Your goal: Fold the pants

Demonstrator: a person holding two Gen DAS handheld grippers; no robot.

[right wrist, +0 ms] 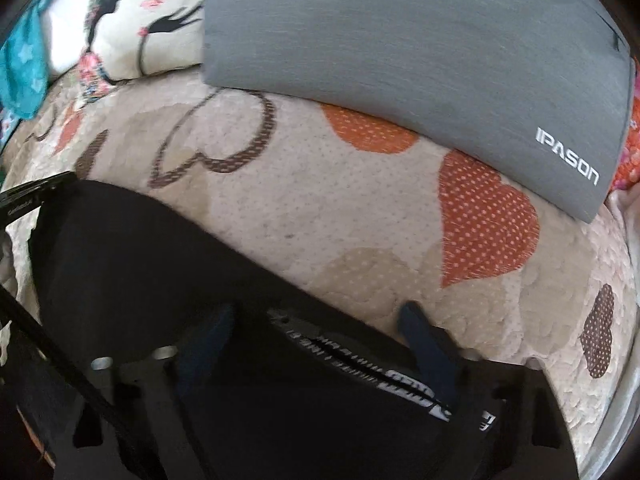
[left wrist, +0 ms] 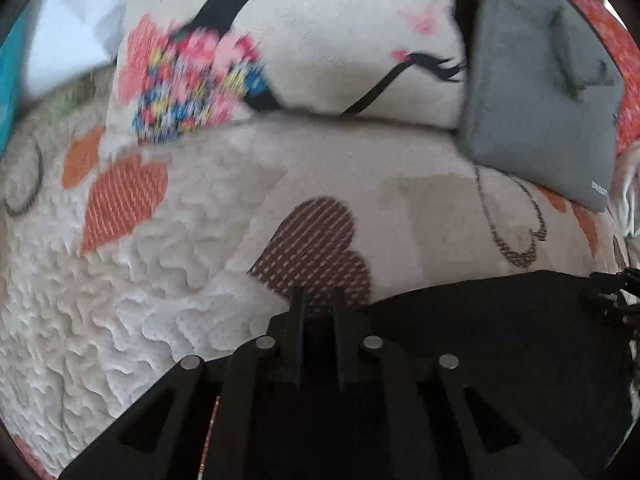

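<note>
The black pants (left wrist: 500, 320) lie on a cream quilt with heart patterns (left wrist: 120, 280). In the left wrist view my left gripper (left wrist: 318, 304) has its two fingers close together at the pants' left edge, with dark cloth between them. In the right wrist view the pants (right wrist: 140, 260) spread across the lower left, with a white-lettered waistband label (right wrist: 400, 380). My right gripper (right wrist: 320, 320) is open, its fingers (right wrist: 424, 344) wide apart over the waistband edge.
A grey IPASON pouch (right wrist: 400, 60) lies on the quilt behind the pants; it also shows in the left wrist view (left wrist: 540, 92). A floral white pillow (left wrist: 300, 40) stands at the back. Teal cloth (right wrist: 24, 60) is at far left.
</note>
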